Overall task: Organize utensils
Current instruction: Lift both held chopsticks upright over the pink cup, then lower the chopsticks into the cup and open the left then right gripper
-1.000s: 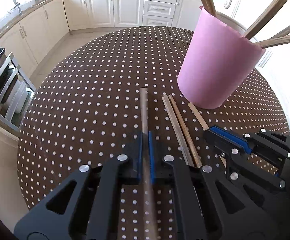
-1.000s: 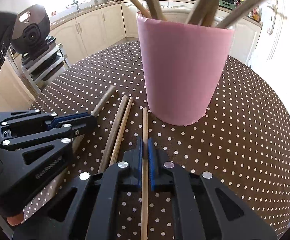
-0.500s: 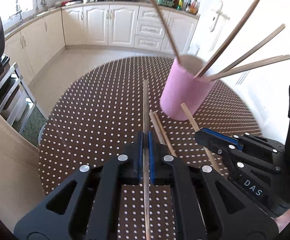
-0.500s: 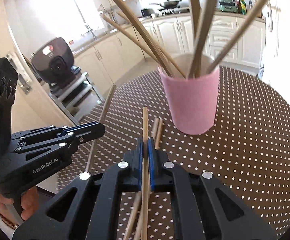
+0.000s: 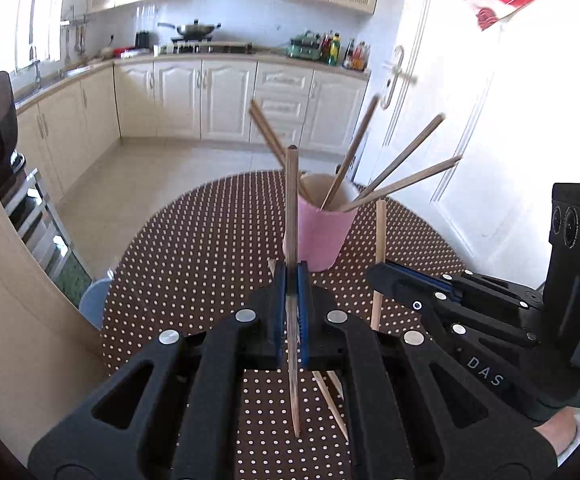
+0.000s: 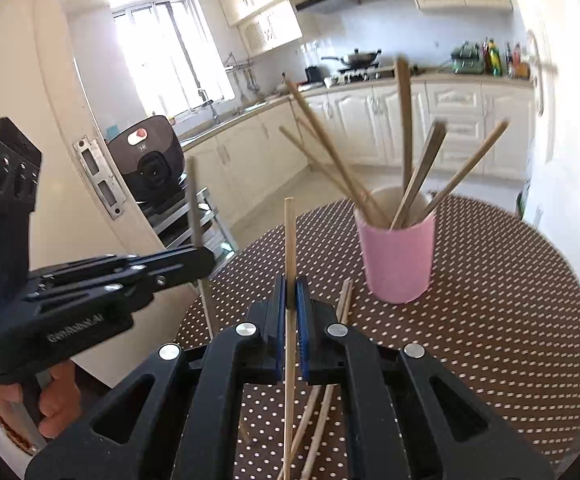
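A pink cup [image 5: 317,236] [image 6: 397,260] stands on the round dotted table [image 5: 193,248] and holds several wooden chopsticks. My left gripper [image 5: 291,276] is shut on a brown chopstick [image 5: 291,200], held upright above the table, near side of the cup. My right gripper [image 6: 290,288] is shut on a lighter chopstick [image 6: 289,240], also upright, left of the cup. The right gripper shows in the left wrist view [image 5: 378,276] with its chopstick [image 5: 379,232]. The left gripper shows in the right wrist view [image 6: 201,258]. Two chopsticks [image 6: 344,300] lie on the table under the grippers.
White kitchen cabinets [image 5: 225,100] run along the far wall. A door [image 5: 470,140] is right of the table. A black appliance [image 6: 149,160] sits on a metal rack at the left. A door edge [image 6: 97,184] stands close at the left.
Both grippers have risen well above the table with their chopsticks, which now stand more upright. The cup looks farther away and smaller.
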### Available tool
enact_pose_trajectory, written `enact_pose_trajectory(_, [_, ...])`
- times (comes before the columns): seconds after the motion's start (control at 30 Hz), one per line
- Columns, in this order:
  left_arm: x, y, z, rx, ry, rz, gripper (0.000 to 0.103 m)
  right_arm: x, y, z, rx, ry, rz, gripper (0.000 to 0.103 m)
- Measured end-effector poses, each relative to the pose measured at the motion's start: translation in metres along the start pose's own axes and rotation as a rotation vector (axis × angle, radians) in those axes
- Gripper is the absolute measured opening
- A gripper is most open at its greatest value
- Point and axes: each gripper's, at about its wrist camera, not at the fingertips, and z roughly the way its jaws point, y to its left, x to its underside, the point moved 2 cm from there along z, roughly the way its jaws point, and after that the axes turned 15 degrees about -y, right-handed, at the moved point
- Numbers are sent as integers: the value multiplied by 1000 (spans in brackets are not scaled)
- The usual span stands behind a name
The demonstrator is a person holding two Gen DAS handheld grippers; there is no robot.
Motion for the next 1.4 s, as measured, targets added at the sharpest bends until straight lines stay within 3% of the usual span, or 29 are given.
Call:
enact_pose_trajectory(0.27, [-17, -11, -30, 22, -112, 13, 6, -22, 12, -38, 54, -177, -78, 4])
enact_pose_trajectory(0.37, [-29, -18, -39, 28, -151, 18, 6, -37, 11, -56, 92, -284, -102, 4])
enact_pose_trajectory(0.67, [-68, -25, -39, 41, -263, 14, 6, -72, -2, -75, 198, -532, -143, 4])
enact_pose_trajectory(1.07, [-101, -12, -1, -32, -361, -19, 6, -99, -31, -62, 275, -700, -137, 4])
enact_pose_trajectory(1.4, [-105, -3, 38, -43, -392, -67, 6, -106, -39, -31, 296, -722, -165, 4])
